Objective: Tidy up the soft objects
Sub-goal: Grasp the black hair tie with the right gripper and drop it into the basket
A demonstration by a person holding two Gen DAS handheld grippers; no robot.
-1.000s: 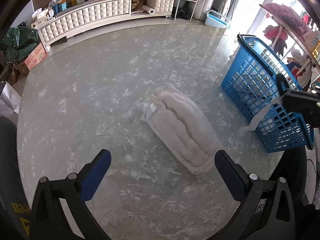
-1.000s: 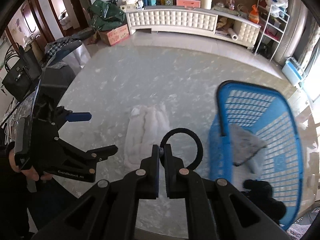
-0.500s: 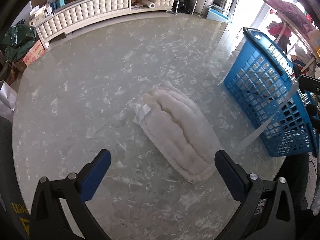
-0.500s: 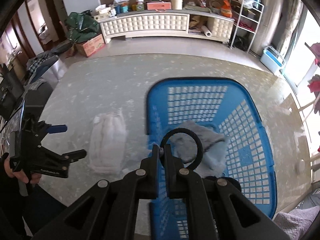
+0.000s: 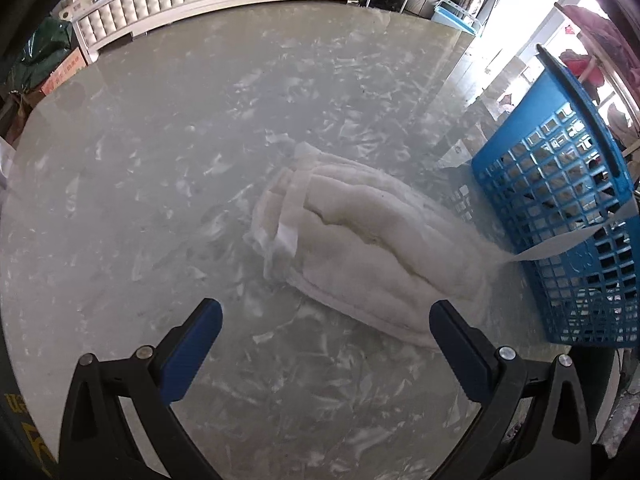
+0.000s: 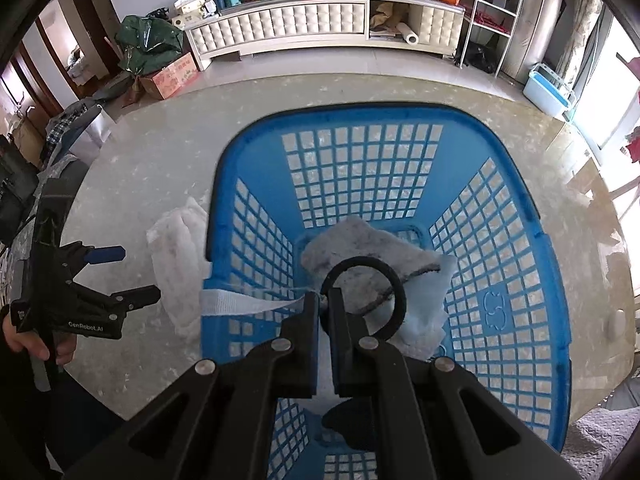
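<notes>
The right gripper [image 6: 324, 300] pinches a black ring with white strap [image 6: 362, 294] over the blue lattice plastic basket [image 6: 500, 208]; left gripper [image 5: 326, 326] fingers gape above a fluffy white folded cloth [image 5: 372, 248] on the glossy marbled surface [image 5: 160, 160].

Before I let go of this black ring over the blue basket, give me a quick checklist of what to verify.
1. Right gripper above the blue basket: ok.
2. Right gripper shut on the black ring: ok.
3. White strap inside the basket: not ok, it drapes over the rim to the outside.
4. Left gripper open: ok.
5. White fluffy cloth in the basket: not ok, it lies on the table beside it.
6. Strap free of the cloth: cannot tell.
</notes>
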